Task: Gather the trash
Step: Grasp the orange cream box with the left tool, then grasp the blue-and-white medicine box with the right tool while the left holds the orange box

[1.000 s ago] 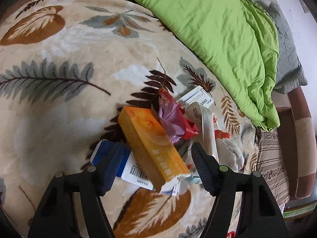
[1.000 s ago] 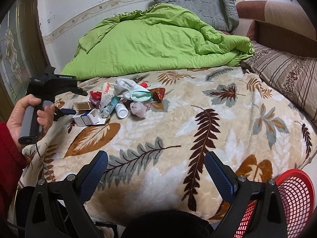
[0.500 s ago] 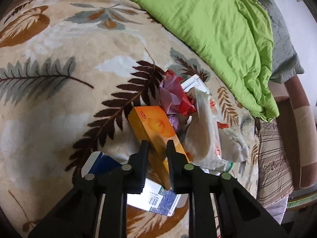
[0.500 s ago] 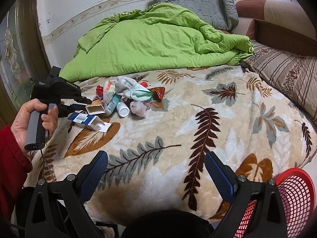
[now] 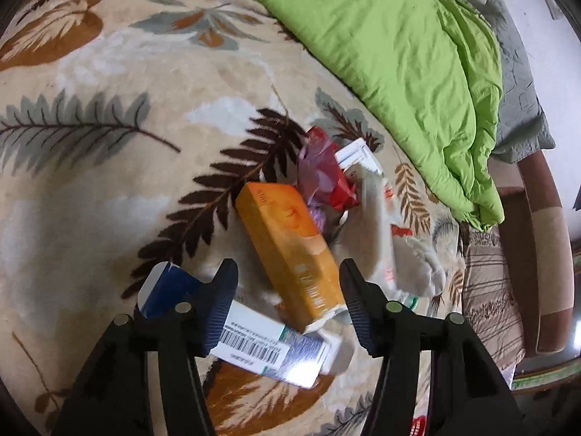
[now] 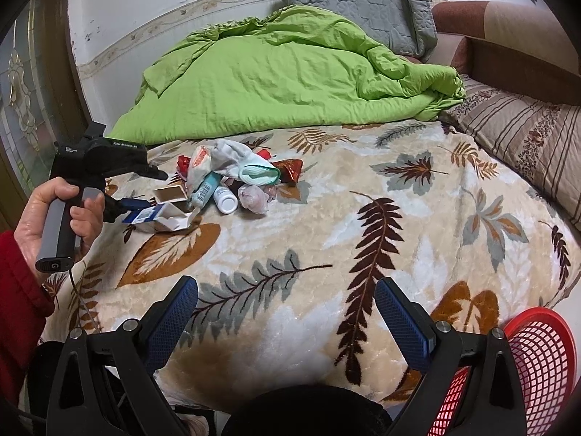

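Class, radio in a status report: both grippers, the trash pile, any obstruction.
Left gripper open, jaws just reopening astride long orange cardboard box, not gripping. Right gripper open, empty. Blue-and-white barcoded carton underneath box crowds the pick.

I saw a bed covered by a beige leaf-print blanket [image 6: 326, 196]. On it, toward the far side, lay a bunched green duvet [image 6: 290, 76], with a grey quilted pillow [image 6: 366, 11] behind it and a striped pillow [image 6: 526, 138] at the right edge. A trash pile sat on the blanket just in front of the duvet: orange carton [image 5: 290, 250], blue-and-white barcode box [image 5: 261, 345], red wrapper [image 5: 326, 178], white box [image 5: 357, 154], white bottle [image 6: 225, 198], crumpled white plastic [image 6: 232, 154]. Rest of the blanket in the near half lay bare.
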Available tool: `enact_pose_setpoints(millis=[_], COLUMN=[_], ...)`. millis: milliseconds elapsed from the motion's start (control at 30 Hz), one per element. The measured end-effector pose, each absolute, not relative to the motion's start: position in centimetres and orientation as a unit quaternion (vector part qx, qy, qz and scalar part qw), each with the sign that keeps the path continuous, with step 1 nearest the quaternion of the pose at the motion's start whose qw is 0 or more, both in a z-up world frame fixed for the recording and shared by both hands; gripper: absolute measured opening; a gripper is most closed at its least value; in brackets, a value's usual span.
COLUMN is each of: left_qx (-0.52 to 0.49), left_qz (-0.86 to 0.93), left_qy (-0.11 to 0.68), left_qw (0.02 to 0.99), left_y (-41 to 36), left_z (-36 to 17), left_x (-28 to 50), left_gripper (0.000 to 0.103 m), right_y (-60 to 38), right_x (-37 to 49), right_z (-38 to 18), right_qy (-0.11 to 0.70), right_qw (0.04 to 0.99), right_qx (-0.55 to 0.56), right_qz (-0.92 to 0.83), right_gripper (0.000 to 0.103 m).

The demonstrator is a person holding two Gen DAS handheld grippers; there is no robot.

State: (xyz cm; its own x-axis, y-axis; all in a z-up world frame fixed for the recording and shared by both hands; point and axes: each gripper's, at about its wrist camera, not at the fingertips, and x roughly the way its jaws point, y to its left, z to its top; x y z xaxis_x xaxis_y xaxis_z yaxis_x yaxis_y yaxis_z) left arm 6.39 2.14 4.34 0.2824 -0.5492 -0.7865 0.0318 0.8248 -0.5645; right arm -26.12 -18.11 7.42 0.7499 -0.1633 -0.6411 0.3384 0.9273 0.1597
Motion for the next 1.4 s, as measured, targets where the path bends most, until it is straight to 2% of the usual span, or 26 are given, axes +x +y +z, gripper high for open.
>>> enact_pose_setpoints(millis=[400,633,800,933,1067,1133,1300,1400], left_qx=[-0.150,-0.131,-0.134,-0.124,-0.123,-0.120,-0.130,-0.137], left_qz=[-0.159,-0.184,-0.198,-0.188,-0.154,-0.132,-0.126,-0.120], left_qy=[0.586,0.552,0.522,0.485,0.469,0.467,0.498,0.504], left_qw=[0.780,0.802,0.819,0.845,0.861,0.866,0.848,0.844], left_y=[-1.8,-1.2,1.5,4.8,7.7,8.7,10.4,11.1], left_z=[2.8,4.5,6.6,8.1,7.3,6.3,3.9,3.3], left_x=[7.8,5.8,3.7,0.6,-2.4,-3.3,-2.8,-1.9], left_gripper=[0.057,0.045,0.044,0.044,0.044,0.044,0.044,0.045], right_y=[-18.7,-18.7,-18.5,-17.9,-16.0,-14.5,-12.2,-11.0], right_x=[-26.1,-26.0,-25.3,-23.2,-20.1,-17.9,-11.3,-7.7], right_z=[7.3,7.2,6.9,6.2,6.7,7.3,7.5,6.9], right_qy=[0.326,0.329,0.347,0.391,0.410,0.405,0.421,0.427], right_qw=[0.925,0.924,0.920,0.908,0.903,0.907,0.890,0.886], right_qx=[0.147,0.149,0.148,0.150,0.108,0.064,0.034,0.006], right_qz=[-0.128,-0.126,-0.107,-0.022,0.065,0.099,0.169,0.181], right_gripper=[0.100,0.100,0.100,0.100,0.100,0.100,0.100,0.091])
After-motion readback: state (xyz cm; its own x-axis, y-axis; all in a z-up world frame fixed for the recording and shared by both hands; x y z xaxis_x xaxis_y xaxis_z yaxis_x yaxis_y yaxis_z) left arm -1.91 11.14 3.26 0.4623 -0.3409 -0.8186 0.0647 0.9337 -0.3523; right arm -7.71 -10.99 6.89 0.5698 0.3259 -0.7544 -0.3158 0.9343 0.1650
